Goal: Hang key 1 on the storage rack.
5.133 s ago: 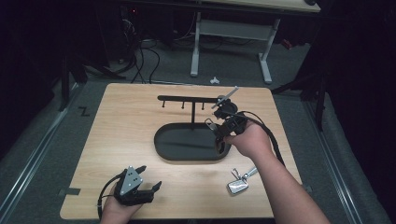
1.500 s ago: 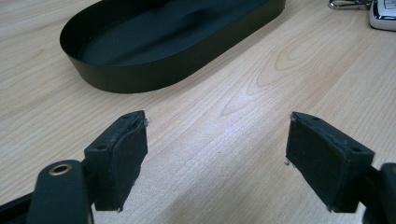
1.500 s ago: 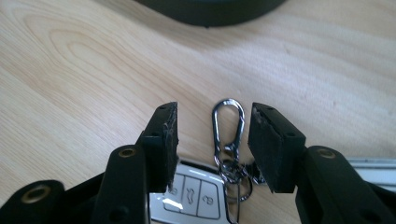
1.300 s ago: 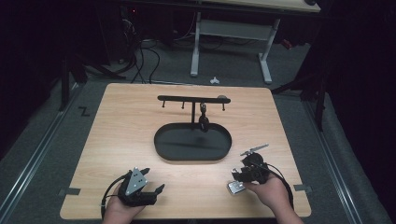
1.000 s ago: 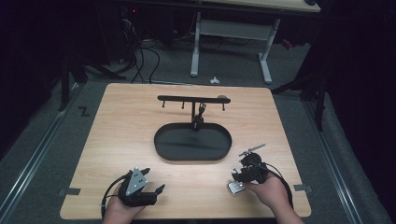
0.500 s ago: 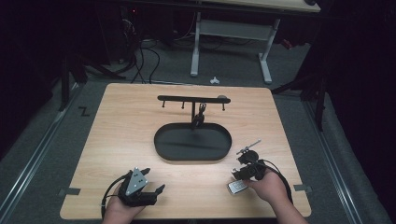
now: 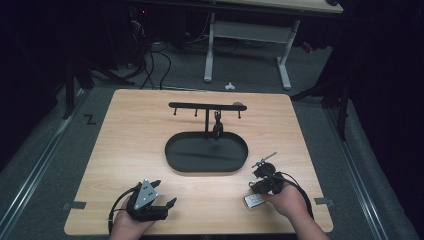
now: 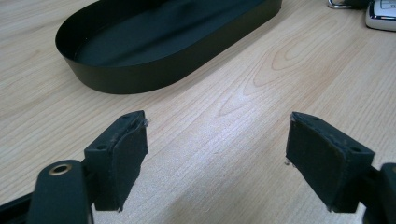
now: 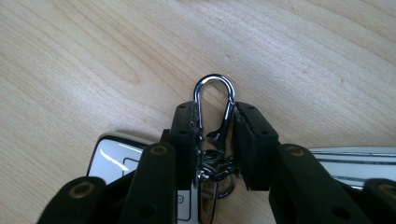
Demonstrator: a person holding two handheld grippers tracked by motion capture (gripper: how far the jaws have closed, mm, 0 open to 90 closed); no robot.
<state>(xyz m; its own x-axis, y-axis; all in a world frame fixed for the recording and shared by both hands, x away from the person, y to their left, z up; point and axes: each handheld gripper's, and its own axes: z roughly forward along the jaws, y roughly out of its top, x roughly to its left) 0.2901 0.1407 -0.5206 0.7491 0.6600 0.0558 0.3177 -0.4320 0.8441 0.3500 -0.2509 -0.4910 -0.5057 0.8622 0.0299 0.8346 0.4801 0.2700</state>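
Chrome carabiner (image 9: 214, 93) lying flat on the wooden table (image 7: 125, 130), long axis running straight up the right gripper view, rounded nose toward the top of that frame and swivel end tucked down between the jaws. Flanked by the right gripper (image 9: 215, 109), jaws just now closing and narrowed to little more than the clip's width, pads seemingly pressed against both of its long sides, so held across the short way rather than end to end. Tied at the lower end to a silver key fob (image 9: 114, 161), partly hidden beneath the left jaw in that frame. Sits in the high view at lower right, near the table's front edge, with the black stand (image 7: 207, 106) up and to the left toward the frame's middle, rising from the black oval tray (image 7: 175, 160). Already bearing a dark hanging piece (image 7: 217, 127) close to the post, too small to identify. Leaves free pegs along the bar on either side. Calls, most likely, for a lift and a carry up and left across the frame, nose leading, so that the loop meets a peg. Puts the right hand far nearer the job than the left gripper (image 7: 164, 193), parked at lower left, jaws spread wide over bare wood and gripping nothing, tray ahead of it in the left gripper view.
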